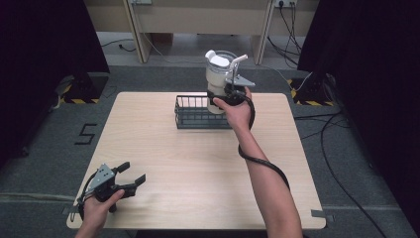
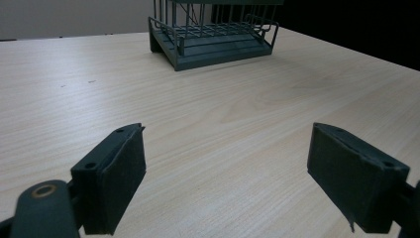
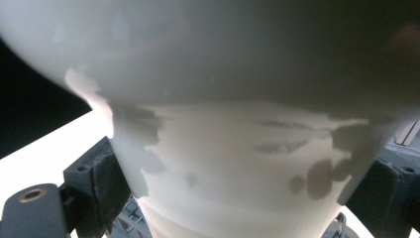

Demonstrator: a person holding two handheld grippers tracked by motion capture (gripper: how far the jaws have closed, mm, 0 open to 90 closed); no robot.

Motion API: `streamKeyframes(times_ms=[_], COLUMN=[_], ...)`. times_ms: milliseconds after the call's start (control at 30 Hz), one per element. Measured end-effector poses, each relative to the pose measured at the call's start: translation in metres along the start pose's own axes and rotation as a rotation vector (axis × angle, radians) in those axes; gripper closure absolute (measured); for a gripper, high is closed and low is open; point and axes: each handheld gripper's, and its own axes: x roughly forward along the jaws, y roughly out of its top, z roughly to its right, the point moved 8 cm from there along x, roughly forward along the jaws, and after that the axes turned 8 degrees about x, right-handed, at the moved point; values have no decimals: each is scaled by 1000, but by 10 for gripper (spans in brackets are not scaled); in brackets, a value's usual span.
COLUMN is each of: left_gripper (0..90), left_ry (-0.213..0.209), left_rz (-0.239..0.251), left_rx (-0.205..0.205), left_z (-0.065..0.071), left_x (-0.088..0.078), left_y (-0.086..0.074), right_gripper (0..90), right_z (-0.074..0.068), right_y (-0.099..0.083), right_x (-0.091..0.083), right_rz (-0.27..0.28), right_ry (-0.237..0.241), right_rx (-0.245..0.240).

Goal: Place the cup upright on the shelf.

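A white lidded tumbler (image 1: 219,79) stood upright over the dark wire basket (image 1: 190,115), at its right end. The right arm stretched forward, its right gripper (image 1: 231,92) clamped around the tumbler's lower body. Well short of the basket, the left gripper (image 1: 130,178) rested with jaws wide apart, empty.

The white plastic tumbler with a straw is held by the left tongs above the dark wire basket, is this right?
Not quite: the right tongs hold the white plastic tumbler above the dark wire basket, as the high view shows. The left tongs are open and hold nothing.
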Motion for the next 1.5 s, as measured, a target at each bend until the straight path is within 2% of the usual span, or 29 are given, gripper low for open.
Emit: streamKeyframes(times_ms=[167,400,1033,1500], left_gripper=[144,144,144,144], left_ry=[0,-2,-4,-10], left_rz=[-2,-1,2,1], left_rx=[1,0,0,3], left_z=[0,0,0,2], left_x=[0,0,0,1], left_y=[0,0,0,0], right_gripper=[110,110,110,109], right_z=[-1,-2,-5,-6], right_y=[7,8,-1,-10], right_x=[9,19,43,52], right_rz=[5,-1,-22,-33], right_ry=[-4,-7,-13,-16], right_rx=[3,9,24,37])
